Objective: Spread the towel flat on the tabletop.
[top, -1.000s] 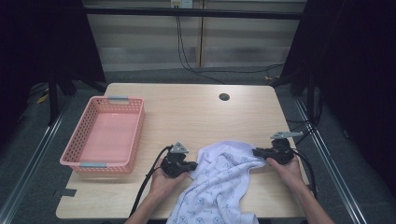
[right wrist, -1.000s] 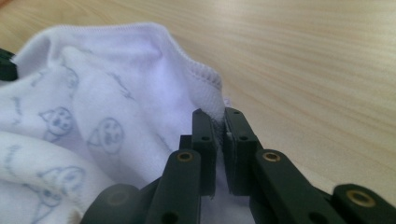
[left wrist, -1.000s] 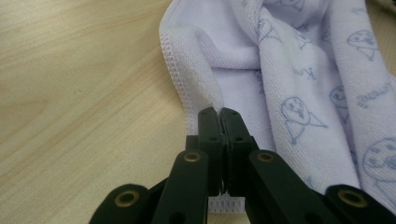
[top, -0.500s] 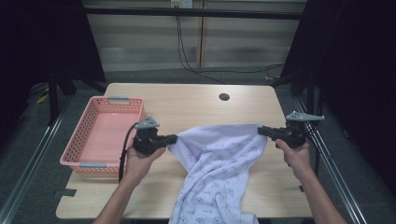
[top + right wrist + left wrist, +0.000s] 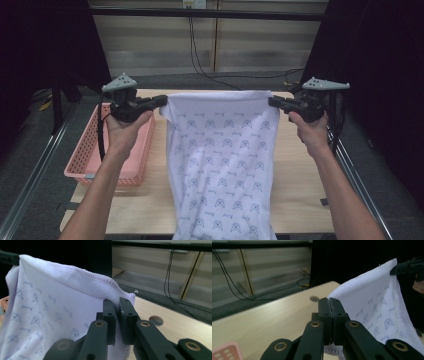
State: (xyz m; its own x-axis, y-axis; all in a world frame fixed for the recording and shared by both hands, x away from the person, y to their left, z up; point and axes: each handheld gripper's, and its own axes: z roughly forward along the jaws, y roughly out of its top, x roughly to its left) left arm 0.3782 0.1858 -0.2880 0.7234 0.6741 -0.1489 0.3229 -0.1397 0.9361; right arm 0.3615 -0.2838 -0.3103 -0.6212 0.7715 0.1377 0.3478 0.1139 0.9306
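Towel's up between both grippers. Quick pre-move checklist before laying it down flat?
1. Left gripper shut on a top corner of the towel: ok; in the left gripper view the jaws are closed with cloth pinched between them.
2. Right gripper shut on the other top corner: ok; the hem sits between its jaws in the right gripper view.
3. Top edge stretched straight between the grippers: ok.
4. Towel hangs without twist: ok in the part seen; the lower end runs past the table's near edge, so cannot tell there.
5. Pink basket apart from the towel: ok, it sits to the left on the table.
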